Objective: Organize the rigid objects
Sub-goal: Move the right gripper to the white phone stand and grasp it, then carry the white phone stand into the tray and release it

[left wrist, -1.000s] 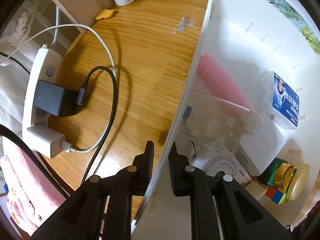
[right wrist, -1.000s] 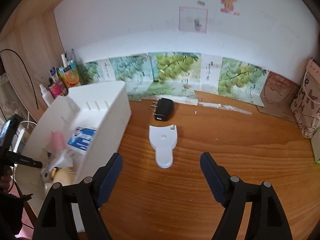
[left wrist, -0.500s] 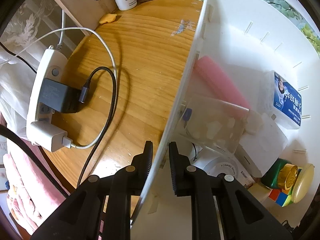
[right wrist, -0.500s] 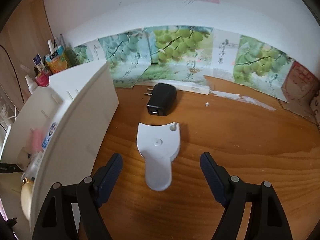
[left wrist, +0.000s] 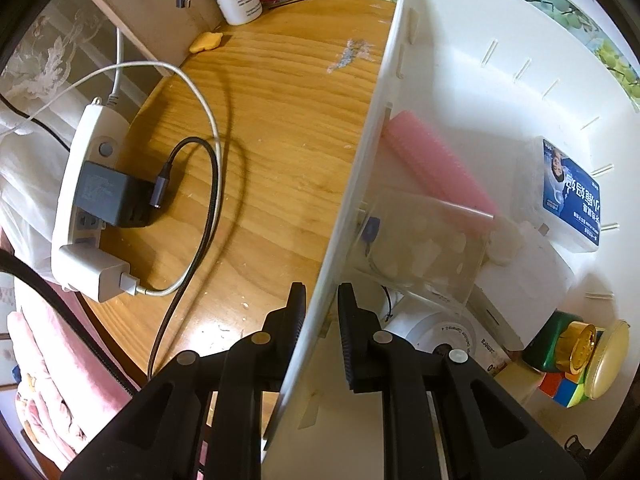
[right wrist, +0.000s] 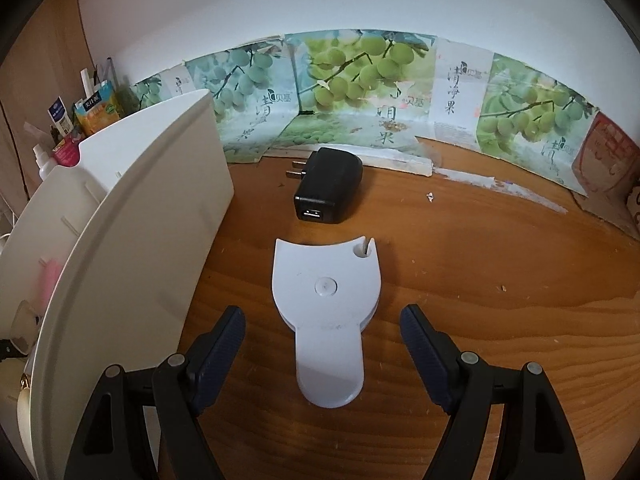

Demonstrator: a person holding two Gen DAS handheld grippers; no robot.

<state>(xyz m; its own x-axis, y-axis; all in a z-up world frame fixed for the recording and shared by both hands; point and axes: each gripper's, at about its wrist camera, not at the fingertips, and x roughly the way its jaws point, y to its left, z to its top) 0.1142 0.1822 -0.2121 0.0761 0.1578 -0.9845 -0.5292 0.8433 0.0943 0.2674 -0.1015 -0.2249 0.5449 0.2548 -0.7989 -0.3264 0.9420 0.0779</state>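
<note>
Wooden table (right wrist: 480, 280) bears bin (right wrist: 120, 248), charger (right wrist: 330, 186), holder (right wrist: 326, 320).

Two wrist fisheyes, one white bin in both.

Left wrist cam looks straight down along its black fingers, v. close over the white plastic storage bin (left wrist: 460, 92), astride its near wall: wooden tabletop (left wrist: 276, 152) on the left of frame, bin interior on the right. Right wrist cam tilts down & forward, low over the same tabletop, facing the grape-print paper backsplash (right wrist: 360, 84). Shared: the bin, at right cam's left edge, and the table.
</note>
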